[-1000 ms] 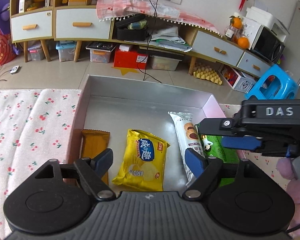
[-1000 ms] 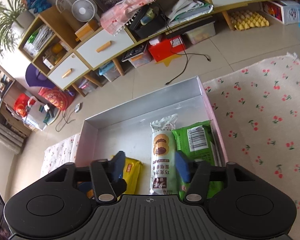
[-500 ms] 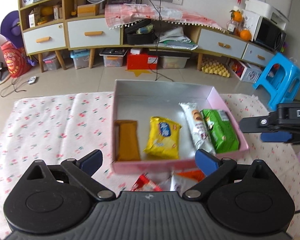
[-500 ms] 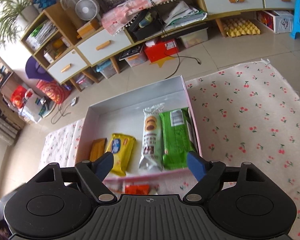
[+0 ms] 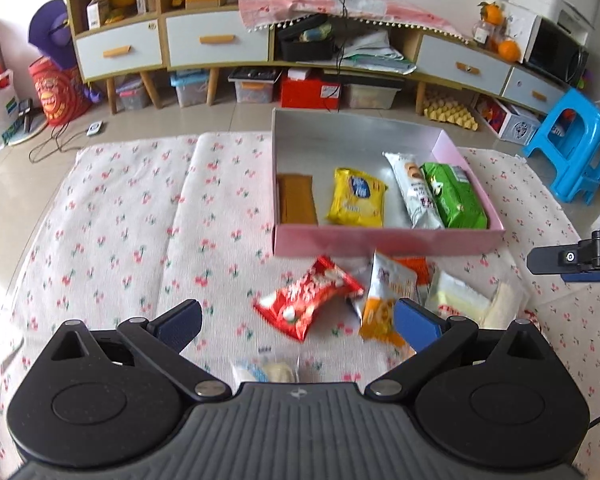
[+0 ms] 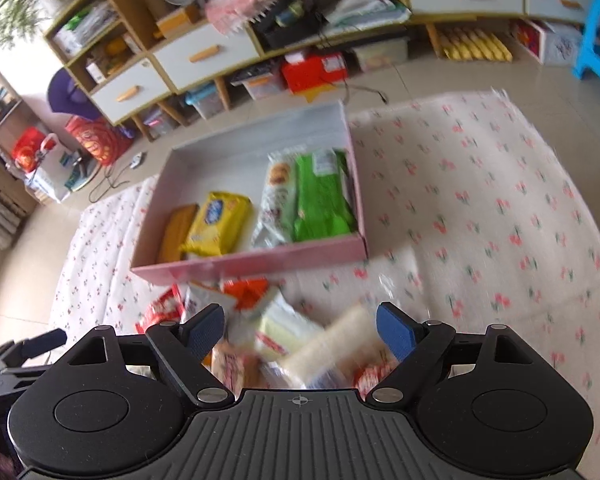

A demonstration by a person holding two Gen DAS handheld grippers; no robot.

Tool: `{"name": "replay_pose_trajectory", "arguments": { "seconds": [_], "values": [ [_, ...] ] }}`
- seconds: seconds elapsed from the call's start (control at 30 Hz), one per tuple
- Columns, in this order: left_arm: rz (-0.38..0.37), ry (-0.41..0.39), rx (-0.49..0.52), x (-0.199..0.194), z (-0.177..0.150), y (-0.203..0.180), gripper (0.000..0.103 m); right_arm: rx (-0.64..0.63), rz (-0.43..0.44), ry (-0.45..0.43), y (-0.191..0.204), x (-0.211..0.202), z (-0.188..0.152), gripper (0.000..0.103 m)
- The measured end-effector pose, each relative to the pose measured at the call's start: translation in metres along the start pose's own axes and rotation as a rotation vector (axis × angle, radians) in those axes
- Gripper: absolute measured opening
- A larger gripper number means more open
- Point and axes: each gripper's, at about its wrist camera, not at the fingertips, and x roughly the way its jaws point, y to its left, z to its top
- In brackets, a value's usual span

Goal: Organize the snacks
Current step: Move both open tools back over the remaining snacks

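A shallow pink box [image 5: 388, 240] with a pale grey inside sits open on a surface covered by a white cloth printed with small red cherries [image 5: 140, 216]. Four snacks lie side by side in the box's near half. From left to right in the left wrist view they are: a flat brown-orange bar [image 5: 297, 199] against the left wall, a yellow packet with a blue label [image 5: 356, 198], a long white biscuit packet [image 5: 416, 196], and a green packet [image 5: 454, 196] against the right wall.

Just in front of the box, loose snacks lie in a small heap on the cloth. A red packet [image 5: 308, 298] is at the left of the heap, an orange-and-white packet [image 5: 386, 300] beside it, and pale yellow and white packets [image 5: 460, 300] to the right. They are blurred.

The left hand-held gripper [image 5: 296, 322] hangs above the heap with its blue-padded fingers spread wide and opening; nothing is gripped. The right hand-held gripper [image 6: 300, 330] hangs above the right part of the heap, its jaws also apart, opening, and touching nothing.

Beyond the surface are a tiled floor, a long low cabinet with white drawers [image 5: 216, 40], storage bins beneath it, and a blue plastic stool [image 5: 576, 144] at the right.
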Motion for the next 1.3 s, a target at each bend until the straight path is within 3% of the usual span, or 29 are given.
{"name": "replay_pose_trajectory", "arguments": {
  "seconds": [0.17, 0.43, 0.6, 0.73, 0.87, 1.0, 1.1, 1.3],
  "values": [
    [0.002, 0.042, -0.008, -0.002, -0.017, 0.005, 0.102, 0.073, 0.009, 0.067, -0.018, 0.003, -0.015, 0.085],
    [0.013, 0.085, -0.017, 0.003, -0.04, 0.008, 0.102, 0.167, 0.053, 0.093, -0.038, -0.004, -0.017, 0.085],
    [0.002, 0.095, 0.011, 0.007, -0.052, 0.004, 0.1, -0.026, 0.133, 0.107, -0.015, -0.005, -0.024, 0.085],
    [0.01, 0.099, 0.044, 0.011, -0.062, 0.002, 0.096, -0.144, 0.116, 0.189, -0.005, 0.007, -0.039, 0.085],
    [0.008, 0.134, 0.059, 0.018, -0.069, 0.003, 0.089, -0.142, 0.135, 0.286, -0.01, 0.023, -0.052, 0.085],
    [0.005, 0.166, 0.056, 0.023, -0.073, 0.005, 0.079, -0.136, 0.149, 0.294, -0.011, 0.031, -0.056, 0.085],
    [0.013, 0.166, 0.068, 0.023, -0.075, 0.004, 0.078, -0.152, 0.164, 0.295, -0.006, 0.035, -0.059, 0.085],
    [0.025, 0.167, 0.08, 0.021, -0.076, 0.006, 0.076, -0.15, 0.26, 0.377, 0.009, 0.039, -0.07, 0.085]
  ]
}}
